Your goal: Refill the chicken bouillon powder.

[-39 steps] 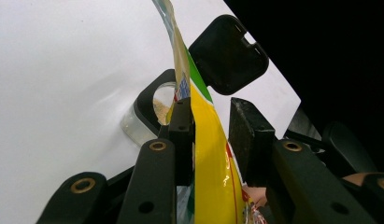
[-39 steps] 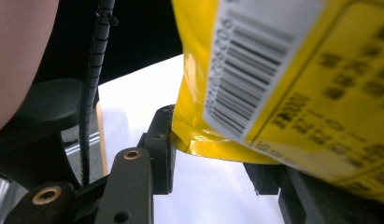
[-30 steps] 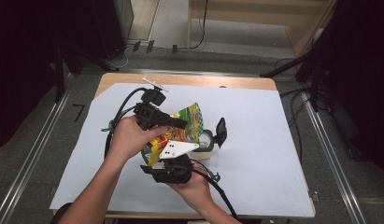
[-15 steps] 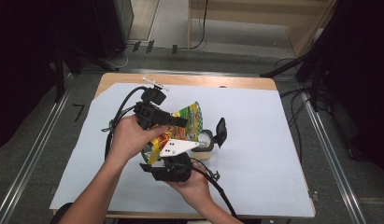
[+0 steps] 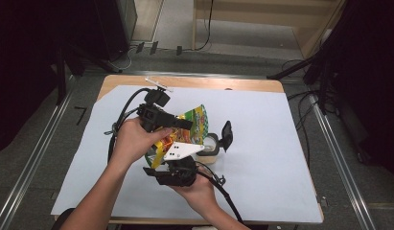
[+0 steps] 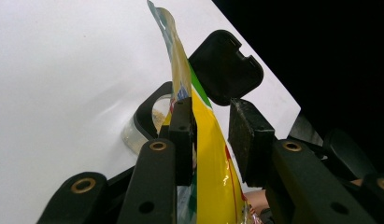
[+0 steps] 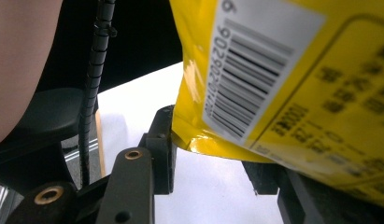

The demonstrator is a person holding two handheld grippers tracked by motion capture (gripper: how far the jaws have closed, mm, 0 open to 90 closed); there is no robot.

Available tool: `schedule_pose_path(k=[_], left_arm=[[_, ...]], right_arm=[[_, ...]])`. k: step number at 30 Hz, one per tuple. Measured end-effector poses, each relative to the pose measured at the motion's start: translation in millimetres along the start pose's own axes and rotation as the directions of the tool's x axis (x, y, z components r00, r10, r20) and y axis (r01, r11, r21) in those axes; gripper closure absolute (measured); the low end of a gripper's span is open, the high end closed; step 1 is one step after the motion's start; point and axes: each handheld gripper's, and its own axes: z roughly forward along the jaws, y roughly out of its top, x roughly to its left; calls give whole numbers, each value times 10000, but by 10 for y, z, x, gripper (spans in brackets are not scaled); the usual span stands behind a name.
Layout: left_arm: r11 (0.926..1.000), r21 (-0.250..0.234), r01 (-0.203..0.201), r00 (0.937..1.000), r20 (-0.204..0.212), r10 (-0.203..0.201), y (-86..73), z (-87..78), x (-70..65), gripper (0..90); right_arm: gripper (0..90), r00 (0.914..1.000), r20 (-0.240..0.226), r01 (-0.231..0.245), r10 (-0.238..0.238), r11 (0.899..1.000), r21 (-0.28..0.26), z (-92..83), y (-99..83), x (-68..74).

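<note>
Person at table [image 5: 290, 143] covered with white paper, a gripper in each hand, both working on a yellow-green snack bag [image 5: 197, 120] held up over the middle of the table. Left gripper [image 5: 185, 123] comes in from the left in the high view, its cable looping back toward the far left edge; in the left gripper view the snack bag [image 6: 208, 154] stands edge-on between the jaws, the left pad flat against the film, the right pad with a visible gap to the bag, so jaws are partly closed around the bag but I cannot tell if both pads really pinch it. Right gripper [image 5: 178, 165] sits below the bag near the person's side, grey three-cornered plate on top pointing right; in the right gripper view the snack bag [image 7: 292, 79] with barcode label hangs over the jaws, its lower edge dropping between them, left pad just beside the bag's corner, right pad mostly hidden behind the bag, jaws partly open, grip unclear. Just right of the bag a small clear container [image 5: 210, 146] sits on the paper with its black flip lid [image 5: 226, 135] open and standing up; in the left gripper view the container [image 6: 143, 121] shows pale grainy contents, lid [image 6: 224, 67] raised behind the bag's top edge
</note>
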Motion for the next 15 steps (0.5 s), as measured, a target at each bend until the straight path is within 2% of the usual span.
schedule_pose_path(k=[15], left_arm=[[9999, 74, 92, 9999, -52, -91, 1, 24, 6, 726]], right_arm=[[607, 10000, -1, -78, 78, 10000, 38, 1, -10, -7]])
